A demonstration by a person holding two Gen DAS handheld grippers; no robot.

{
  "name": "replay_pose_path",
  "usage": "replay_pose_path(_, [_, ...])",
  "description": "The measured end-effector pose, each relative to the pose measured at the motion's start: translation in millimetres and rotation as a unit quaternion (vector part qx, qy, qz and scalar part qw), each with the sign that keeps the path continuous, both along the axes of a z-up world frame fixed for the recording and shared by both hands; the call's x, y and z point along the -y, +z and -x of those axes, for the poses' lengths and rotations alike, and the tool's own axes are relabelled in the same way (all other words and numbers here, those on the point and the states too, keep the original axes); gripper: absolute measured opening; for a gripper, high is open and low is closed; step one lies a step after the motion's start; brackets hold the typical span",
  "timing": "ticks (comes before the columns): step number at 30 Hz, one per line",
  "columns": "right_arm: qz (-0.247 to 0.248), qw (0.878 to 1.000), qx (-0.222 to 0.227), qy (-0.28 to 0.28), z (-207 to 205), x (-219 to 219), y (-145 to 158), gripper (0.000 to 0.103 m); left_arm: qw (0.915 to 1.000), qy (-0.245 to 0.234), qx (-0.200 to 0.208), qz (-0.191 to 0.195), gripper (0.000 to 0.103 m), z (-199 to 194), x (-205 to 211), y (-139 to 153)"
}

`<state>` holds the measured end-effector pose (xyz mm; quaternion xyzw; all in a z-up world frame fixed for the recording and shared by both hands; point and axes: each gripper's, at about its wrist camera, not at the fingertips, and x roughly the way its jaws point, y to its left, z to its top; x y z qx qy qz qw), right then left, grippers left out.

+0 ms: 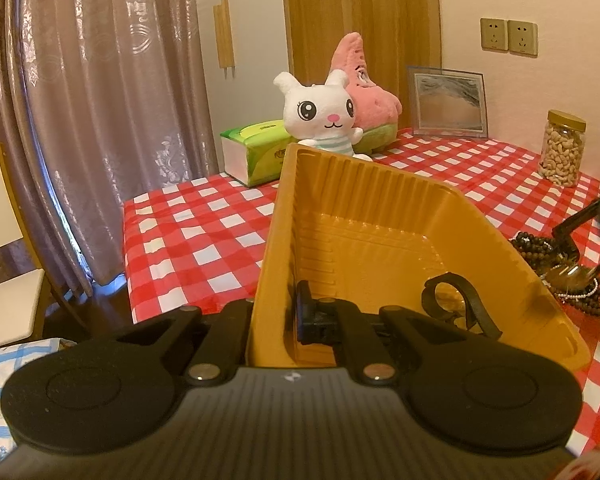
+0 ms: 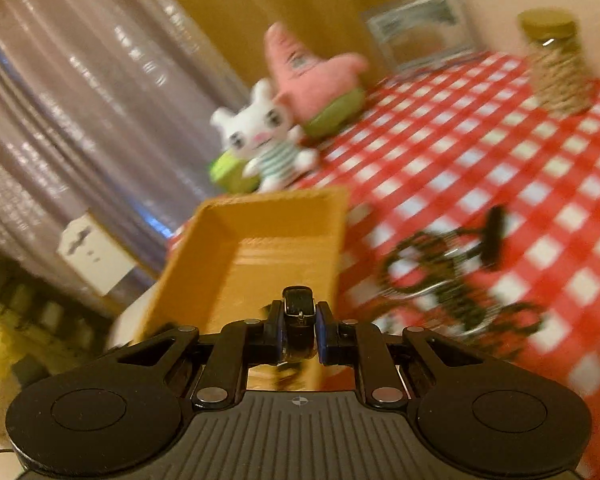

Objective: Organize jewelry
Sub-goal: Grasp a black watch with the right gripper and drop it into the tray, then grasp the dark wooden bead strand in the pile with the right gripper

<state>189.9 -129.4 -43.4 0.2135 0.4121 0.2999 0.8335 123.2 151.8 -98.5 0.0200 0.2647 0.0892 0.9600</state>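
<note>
My left gripper (image 1: 274,320) is shut on the left wall of a yellow plastic tray (image 1: 380,200), which stands tilted over the red-checked table. A black strap loop (image 1: 466,308) lies inside the tray by its right wall. Dark bead bracelets and a pearl string (image 1: 572,280) are piled on the cloth to the right of the tray. In the blurred right wrist view, my right gripper (image 2: 299,314) is shut on a black band with a metal clasp (image 2: 298,308), above the tray's (image 2: 260,248) near end. The bead pile (image 2: 452,280) lies to its right.
A white rabbit plush (image 1: 320,116), a pink star plush (image 1: 364,84) and a green tissue pack (image 1: 252,152) stand at the table's back. A picture frame (image 1: 448,100) and a nut jar (image 1: 562,148) are at the back right. The table edge (image 1: 128,260) drops off at left, with a chair (image 1: 4,264) beyond it.
</note>
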Motion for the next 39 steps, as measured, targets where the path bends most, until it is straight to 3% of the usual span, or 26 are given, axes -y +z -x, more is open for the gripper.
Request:
replay_pose_path(11, [-0.026,0.997,-0.069,0.039,-3,-57,-44,0.016,1.0000,-0.004,0.001,0.006,0.004,3,-1,0])
replay_pose_path(14, [-0.012,0.998,-0.045,0.048,1,-65,-43,0.017,1.0000,-0.005,0.000,0.007,0.004,2,-1,0])
replay_pose_path(17, [0.006,0.998,-0.024,0.060,6,-67,-37,0.042,1.0000,-0.005,0.001,0.007,0.003,2,-1,0])
replay_pose_path(27, [0.071,0.995,0.051,0.043,36,-29,-17,0.044,0.9999,-0.004,0.004,0.010,0.003,2,-1,1])
replay_pose_path(33, [0.109,0.993,0.029,-0.018,34,18,-35,0.044,0.9999,0.000,0.002,0.010,0.003,3,-1,2])
replay_pose_path(39, [0.186,0.981,0.022,-0.057,20,57,-63,0.044,1.0000,0.003,-0.001,0.009,0.003,4,1,1])
